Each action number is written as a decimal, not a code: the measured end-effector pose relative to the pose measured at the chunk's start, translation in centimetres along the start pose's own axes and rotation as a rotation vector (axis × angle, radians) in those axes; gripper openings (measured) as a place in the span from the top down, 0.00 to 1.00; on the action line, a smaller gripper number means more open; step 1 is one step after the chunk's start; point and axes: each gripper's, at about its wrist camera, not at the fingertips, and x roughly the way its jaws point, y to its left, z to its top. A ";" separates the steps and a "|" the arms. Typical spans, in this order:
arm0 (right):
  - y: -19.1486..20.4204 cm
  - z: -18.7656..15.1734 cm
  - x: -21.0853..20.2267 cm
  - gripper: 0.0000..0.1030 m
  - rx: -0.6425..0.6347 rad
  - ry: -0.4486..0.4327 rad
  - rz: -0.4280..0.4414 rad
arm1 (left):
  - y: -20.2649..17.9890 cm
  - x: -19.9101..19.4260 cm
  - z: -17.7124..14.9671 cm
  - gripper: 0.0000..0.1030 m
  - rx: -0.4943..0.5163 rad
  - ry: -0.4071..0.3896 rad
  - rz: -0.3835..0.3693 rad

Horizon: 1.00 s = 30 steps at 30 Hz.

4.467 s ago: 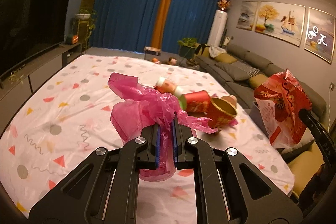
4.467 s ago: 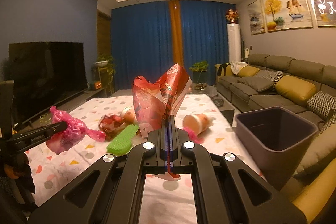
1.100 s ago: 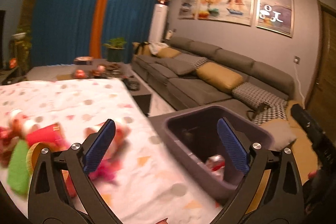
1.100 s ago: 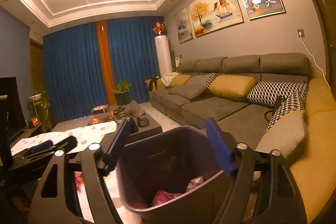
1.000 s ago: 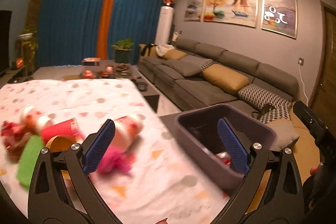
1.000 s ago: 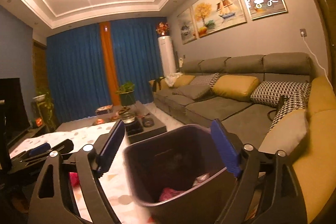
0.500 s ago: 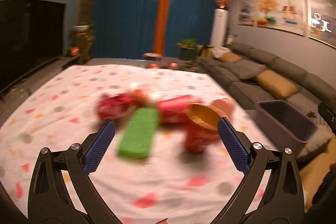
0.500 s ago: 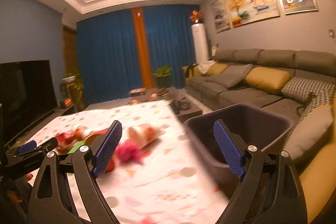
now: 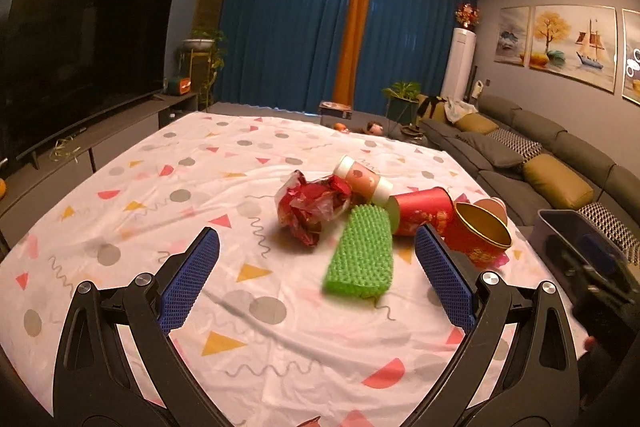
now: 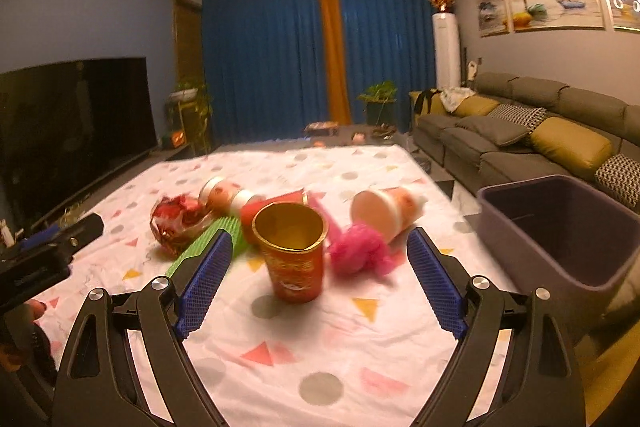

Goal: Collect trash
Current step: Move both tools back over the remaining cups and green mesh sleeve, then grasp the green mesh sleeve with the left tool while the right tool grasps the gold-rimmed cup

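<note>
Trash lies in a heap on the patterned tablecloth (image 9: 120, 187). In the left wrist view I see a crumpled red wrapper (image 9: 312, 205), a green bumpy sponge (image 9: 360, 255), a peach bottle (image 9: 362, 181), a red can (image 9: 424, 213) and a red-gold cup (image 9: 478, 237). My left gripper (image 9: 316, 281) is open and empty, just short of the sponge. In the right wrist view the red-gold cup (image 10: 294, 253) stands upright, with a pink wad (image 10: 360, 253) and a tipped paper cup (image 10: 386, 211) beside it. My right gripper (image 10: 318, 277) is open, empty, near the cup.
A dark grey bin (image 10: 568, 231) stands off the table's right edge, also in the left wrist view (image 9: 576, 239). A grey sofa (image 10: 520, 139) runs along the right wall. A TV (image 9: 80, 47) on a low cabinet is on the left.
Both grippers have dropped the pink bag and red wrapper into the bin, opened, and swung left from the bin back over the table's trash heap.
</note>
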 end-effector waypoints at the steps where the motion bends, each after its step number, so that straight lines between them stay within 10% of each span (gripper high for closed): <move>1: 0.4 0.0 0.8 0.16 -0.007 0.015 0.003 | 0.2 0.1 -0.1 0.06 0.000 0.001 -0.001; 17: 2.2 0.1 8.2 0.17 -0.045 0.139 -0.020 | 0.4 3.8 1.1 0.06 0.021 0.011 -0.024; 30: 1.6 0.1 9.1 0.50 -0.009 0.171 -0.006 | -0.6 6.1 0.2 0.06 0.041 0.073 -0.060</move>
